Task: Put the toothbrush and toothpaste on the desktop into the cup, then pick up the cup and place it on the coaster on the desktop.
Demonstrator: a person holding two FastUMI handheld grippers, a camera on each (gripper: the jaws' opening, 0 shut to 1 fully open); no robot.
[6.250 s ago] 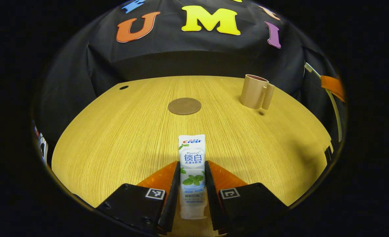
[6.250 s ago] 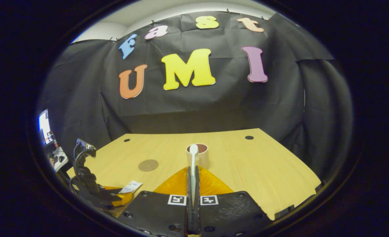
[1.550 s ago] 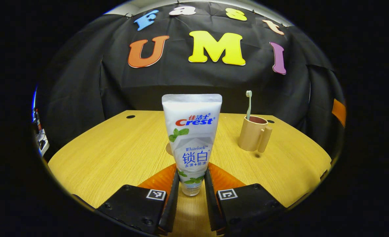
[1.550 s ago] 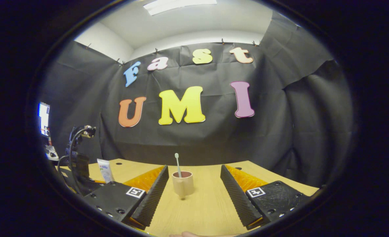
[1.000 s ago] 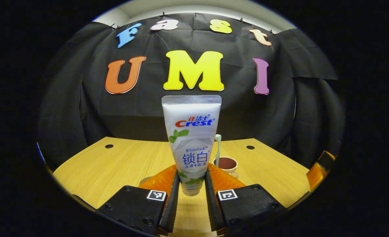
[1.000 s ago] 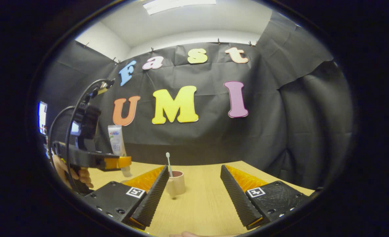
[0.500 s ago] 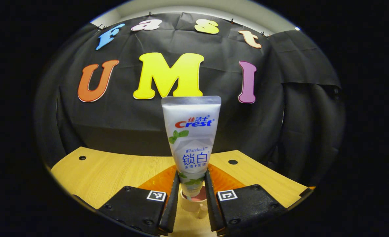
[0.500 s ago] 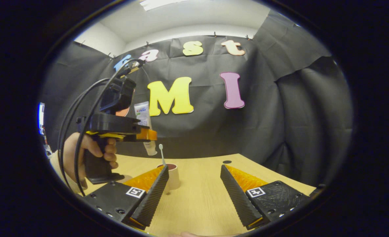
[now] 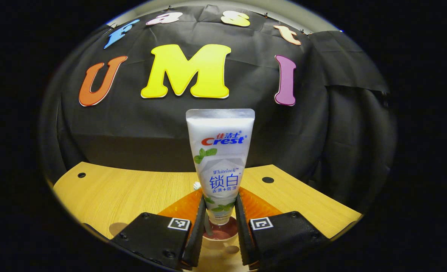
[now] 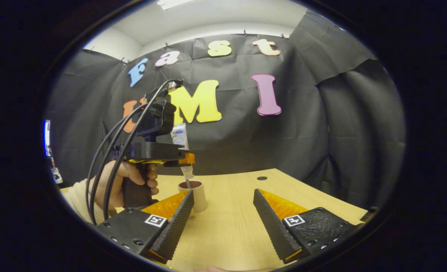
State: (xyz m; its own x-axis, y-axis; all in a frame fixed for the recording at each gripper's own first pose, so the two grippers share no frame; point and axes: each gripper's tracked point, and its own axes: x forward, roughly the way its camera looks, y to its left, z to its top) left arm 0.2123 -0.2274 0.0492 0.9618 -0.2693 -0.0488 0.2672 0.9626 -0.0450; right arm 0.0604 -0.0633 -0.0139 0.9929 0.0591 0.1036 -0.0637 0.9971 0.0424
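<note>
In the left gripper view, the left claw (image 9: pixel 219 226) is clenched on the toothpaste (image 9: pixel 220 151), both fingers pressing the tube's lower end just above the cap. The tube stands upright, flat crimped end up, cap pointing down. Directly under the cap lies the open mouth of the cup (image 9: pixel 219 236), seen between the fingers, with the cap just above the rim. A small white bit of the toothbrush (image 9: pixel 197 185) head peeks out at the tube's left edge. The coaster (image 9: pixel 117 228) shows as a brown disc on the worktop (image 9: pixel 106 192) at the near left, well apart from the cup.

The right gripper view gives the side-on picture. A hand (image 10: pixel 129 181) grips the left claw's handle, cables looping up from it. The tube (image 10: pixel 180 139) hangs from that claw above the cup (image 10: pixel 195 194), which stands on the worktop (image 10: pixel 231 223) to the left of centre. A thin dark stem, likely the brush handle, rises from the cup's mouth to the cap; whether the cap has entered the cup I cannot tell. The right claw (image 10: pixel 223 219) is released, its fingers spread wide with nothing between them, near the cup.
</note>
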